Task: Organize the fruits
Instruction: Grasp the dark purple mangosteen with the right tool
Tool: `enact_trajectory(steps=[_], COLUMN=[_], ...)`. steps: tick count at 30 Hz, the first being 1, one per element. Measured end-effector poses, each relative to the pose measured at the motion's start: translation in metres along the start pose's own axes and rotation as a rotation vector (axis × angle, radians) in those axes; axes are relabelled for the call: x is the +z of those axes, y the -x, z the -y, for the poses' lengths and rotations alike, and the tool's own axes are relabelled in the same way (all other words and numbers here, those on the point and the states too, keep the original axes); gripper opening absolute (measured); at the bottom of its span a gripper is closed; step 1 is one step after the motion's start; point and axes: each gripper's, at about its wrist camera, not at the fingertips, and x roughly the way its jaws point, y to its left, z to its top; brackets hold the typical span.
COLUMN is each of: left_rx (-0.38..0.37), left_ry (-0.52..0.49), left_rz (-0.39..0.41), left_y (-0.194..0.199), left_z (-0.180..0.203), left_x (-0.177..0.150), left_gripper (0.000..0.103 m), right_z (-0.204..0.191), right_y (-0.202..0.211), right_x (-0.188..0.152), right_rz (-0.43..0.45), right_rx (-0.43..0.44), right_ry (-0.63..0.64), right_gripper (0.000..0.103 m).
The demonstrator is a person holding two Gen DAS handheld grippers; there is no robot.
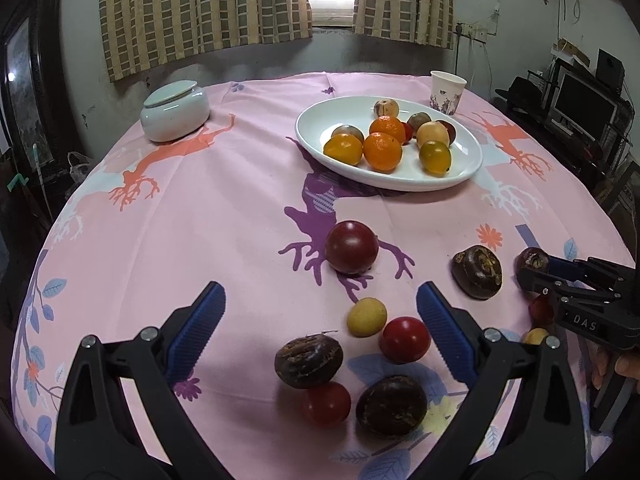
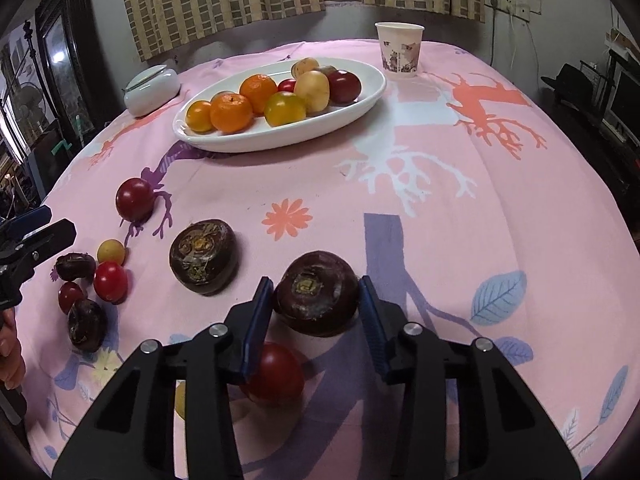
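Observation:
A white oval plate (image 1: 472, 146) (image 2: 360, 96) holds several oranges, tomatoes and other fruits. Loose fruits lie on the pink cloth: a large red tomato (image 1: 351, 246) (image 2: 135, 199), a small yellow fruit (image 1: 366, 317), small red tomatoes (image 1: 404, 339) and dark brown water chestnuts (image 1: 309, 361) (image 2: 203, 255). My left gripper (image 1: 320, 312) is open above this cluster. My right gripper (image 2: 316, 300) is shut on a dark water chestnut (image 2: 318, 292), just above the cloth; it also shows in the left wrist view (image 1: 534, 262). A red tomato (image 2: 276, 374) lies under its left finger.
A pale lidded jar (image 1: 175, 112) (image 2: 151, 90) stands at the back left. A paper cup (image 1: 447, 92) (image 2: 399, 50) stands behind the plate. The round table's edge curves close on all sides; shelves and a monitor (image 1: 584, 104) stand to the right.

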Motion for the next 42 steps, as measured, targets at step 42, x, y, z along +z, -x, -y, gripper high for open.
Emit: enact_trajectory(steps=[42], left_rx=[-0.027], left_ry=[-0.105], left_rz=[-0.084], left_y=[-0.042], left_z=[0.123], left_x=[0.008], left_gripper=[0.097], right_z=[0.033], right_y=[0.051], right_x=[0.009], right_rz=[0.147], right_rx=[0.037], right_ry=[-0.135], right_gripper=[0.043])
